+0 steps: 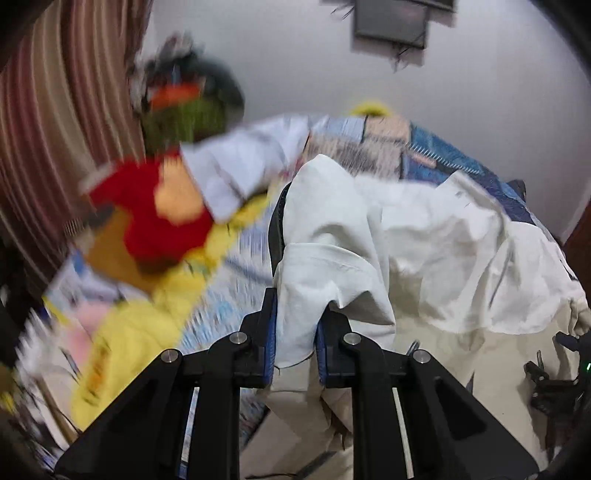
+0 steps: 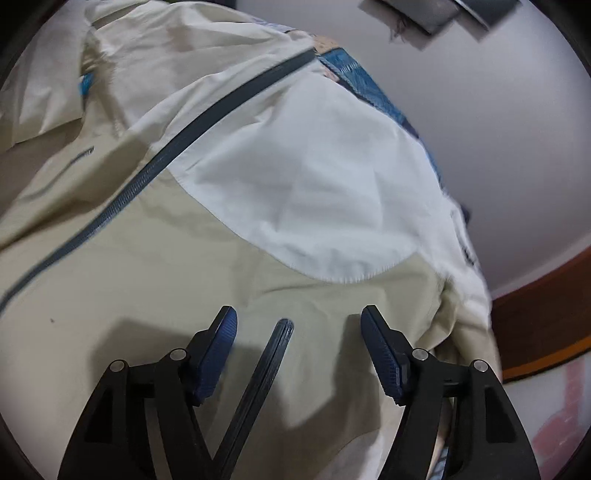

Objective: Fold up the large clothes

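Left gripper (image 1: 293, 328) jaws pinched narrow — right gripper (image 2: 299, 332) jaws wide apart.

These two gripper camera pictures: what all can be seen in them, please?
Jacket: one, beige and white with a dark zip, spread over the bed.
Bedcover: one, blue patchwork, under the jacket.
Yellow garment: one, on the bed at left.
Red garment: one, blurred, beyond the yellow one.
Curtain: one, striped brown, far left.
Dark frame: one, on the white wall.
Left gripper: black with blue pads, shut on a white fold of the jacket.
Right gripper: same make, open above the jacket.
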Available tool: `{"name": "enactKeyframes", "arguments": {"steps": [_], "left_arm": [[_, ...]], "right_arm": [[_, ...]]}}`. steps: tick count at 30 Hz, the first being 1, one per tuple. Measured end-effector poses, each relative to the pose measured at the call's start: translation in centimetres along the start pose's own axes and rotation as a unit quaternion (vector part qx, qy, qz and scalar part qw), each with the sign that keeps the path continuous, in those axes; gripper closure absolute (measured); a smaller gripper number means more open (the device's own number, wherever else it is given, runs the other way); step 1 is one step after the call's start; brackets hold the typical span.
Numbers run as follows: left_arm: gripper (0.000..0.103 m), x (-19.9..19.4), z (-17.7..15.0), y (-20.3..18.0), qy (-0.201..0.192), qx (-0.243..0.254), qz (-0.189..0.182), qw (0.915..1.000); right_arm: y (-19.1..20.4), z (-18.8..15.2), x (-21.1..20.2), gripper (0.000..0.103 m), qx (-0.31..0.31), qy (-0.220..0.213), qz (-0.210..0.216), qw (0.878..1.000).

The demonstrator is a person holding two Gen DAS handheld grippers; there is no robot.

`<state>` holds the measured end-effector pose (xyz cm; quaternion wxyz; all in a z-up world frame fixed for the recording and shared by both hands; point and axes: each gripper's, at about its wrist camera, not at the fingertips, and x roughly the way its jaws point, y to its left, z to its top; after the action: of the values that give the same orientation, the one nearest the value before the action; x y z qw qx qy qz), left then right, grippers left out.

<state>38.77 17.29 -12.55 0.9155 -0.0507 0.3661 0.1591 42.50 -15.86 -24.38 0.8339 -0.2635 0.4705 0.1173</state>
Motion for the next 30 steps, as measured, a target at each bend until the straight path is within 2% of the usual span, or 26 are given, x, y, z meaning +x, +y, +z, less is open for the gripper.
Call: {"name": "enactKeyframes", "arguments": {"steps": [3,7,11,15,18,19,22,24,26,29,30], "left_arm": [[0.086,-2.8,1.4,-2.3,-0.038,0.039,-0.007,0.9985],[0.085,-4.0,2.4,-8.0,-0.065,0.085,-0.044,0.9933],[0.085,-3.4,2.3,-14.1,-0.066,0.116,-0.074,0.9884],[0.079,-1.5,1.1,-20.2,-0.039,0.161,-0.113,0.9797],[0.070,-0.2,-0.9,-23.4,0.016,0.185,-0.156,0.9701],[0.065,0.1,-1.7,-24.0,0.042,0.190,-0.178,0.9645],[0.060,0.4,-3.0,-24.6,0.096,0.196,-0.223,0.9501],[0.056,-0.4,-3.4,-24.0,0.103,0.198,-0.234,0.9464],[0.041,-1.6,-2.9,-21.7,0.099,0.183,-0.247,0.9463],[0.031,-3.1,-1.7,-17.6,0.081,0.147,-0.258,0.9514],[0.029,-3.5,-1.2,-15.7,0.070,0.135,-0.249,0.9566]], "right_arm": [[-2.1,-0.4,-1.0,0.035,0.045,0.006,0.070,0.996],[-5.3,-1.2,-3.7,0.035,0.088,-0.020,0.102,0.991],[-8.9,-1.9,-6.3,0.035,0.134,-0.046,0.133,0.981],[-12.6,-2.2,-8.1,0.035,0.176,-0.067,0.150,0.971],[-14.5,-2.5,-9.4,0.035,0.198,-0.072,0.154,0.965],[-14.4,-2.9,-9.8,0.035,0.199,-0.071,0.152,0.965],[-14.7,-3.3,-10.3,0.035,0.198,-0.070,0.145,0.967],[-14.5,-3.1,-10.5,0.035,0.198,-0.071,0.151,0.966],[-14.2,-2.6,-10.5,0.035,0.197,-0.073,0.161,0.964],[-12.8,-1.2,-10.7,0.035,0.193,-0.080,0.176,0.962],[-12.3,-0.6,-10.6,0.035,0.191,-0.082,0.180,0.961]]}}
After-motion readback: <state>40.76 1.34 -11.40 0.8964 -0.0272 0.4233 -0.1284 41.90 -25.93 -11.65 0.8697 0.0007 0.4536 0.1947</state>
